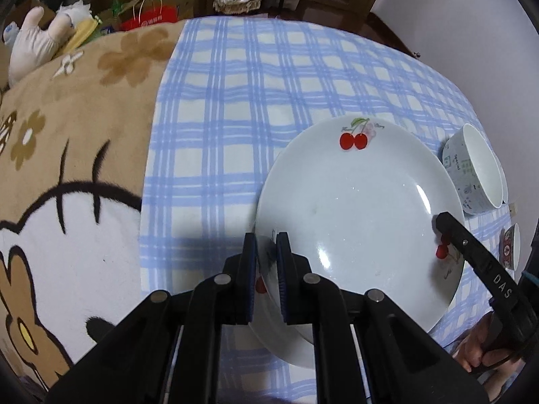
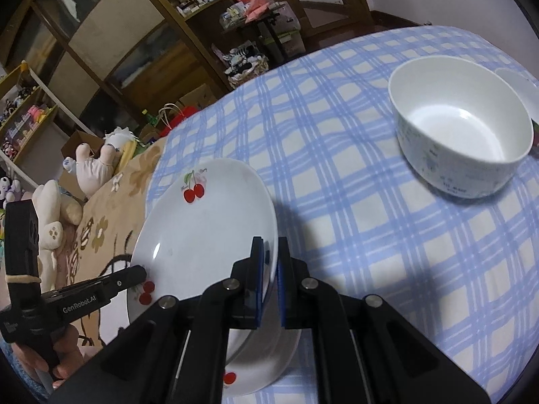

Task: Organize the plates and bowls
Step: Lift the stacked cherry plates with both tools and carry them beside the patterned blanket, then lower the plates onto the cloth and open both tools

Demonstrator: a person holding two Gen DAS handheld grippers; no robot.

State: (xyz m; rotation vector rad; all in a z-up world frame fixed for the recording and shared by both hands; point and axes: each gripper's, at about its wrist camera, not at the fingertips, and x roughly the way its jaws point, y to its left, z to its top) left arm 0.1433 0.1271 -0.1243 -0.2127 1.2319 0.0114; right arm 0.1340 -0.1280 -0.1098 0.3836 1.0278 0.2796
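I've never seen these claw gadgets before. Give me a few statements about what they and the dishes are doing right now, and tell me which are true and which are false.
1. Both claws pinch the rim of the same cherry plate. True: the left claw and the right claw each have its rim between their pads.
2. The cherry plate lies flat on the cloth. False: it is tilted, its right edge raised.
3. The deep white bowl stands empty. True.
4. The blue checked cloth covers the whole surface. False: a brown flowered blanket shows on the left.
5. The deep white bowl sits on the cherry plate. False: it stands apart on the cloth.
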